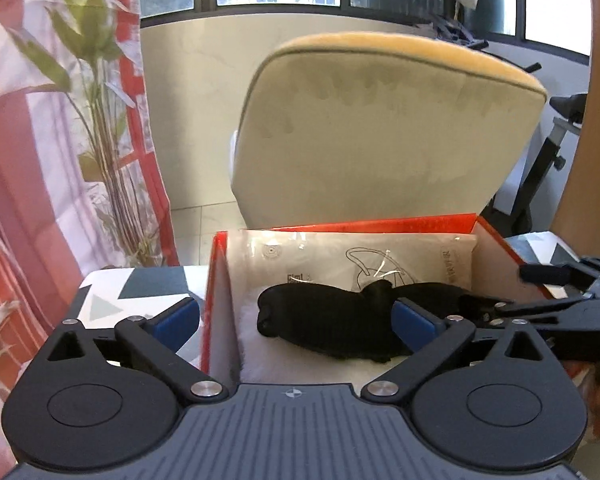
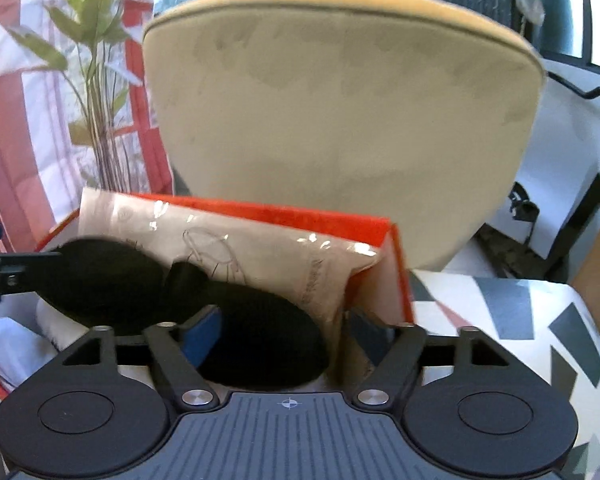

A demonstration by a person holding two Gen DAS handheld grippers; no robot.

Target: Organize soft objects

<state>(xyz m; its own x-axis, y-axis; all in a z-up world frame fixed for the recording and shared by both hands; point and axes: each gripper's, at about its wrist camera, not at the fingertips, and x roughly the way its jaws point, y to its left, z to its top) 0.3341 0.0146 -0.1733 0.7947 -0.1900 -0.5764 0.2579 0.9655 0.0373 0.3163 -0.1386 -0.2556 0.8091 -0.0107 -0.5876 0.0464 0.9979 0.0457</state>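
Observation:
A black soft object (image 1: 324,320) lies in an orange box (image 1: 216,280) on something white and fluffy, in front of a clear packet (image 1: 352,258) that leans on the back wall. My left gripper (image 1: 296,322) stands open and straddles the box's left wall; its right blue pad (image 1: 416,324) rests by the black object. In the right wrist view the black object (image 2: 260,344) fills the near box corner. My right gripper (image 2: 292,340) is open, left pad (image 2: 202,336) against the black fabric, right finger at the box's right wall (image 2: 396,280). Neither holds anything.
The box stands on a surface with a grey, white and red geometric pattern (image 2: 520,320). A large beige cushion with a yellow top (image 1: 380,132) rises just behind the box. A tall plant (image 1: 100,100) and red-and-white curtain (image 1: 12,200) are at left, a black metal stand (image 1: 540,168) at right.

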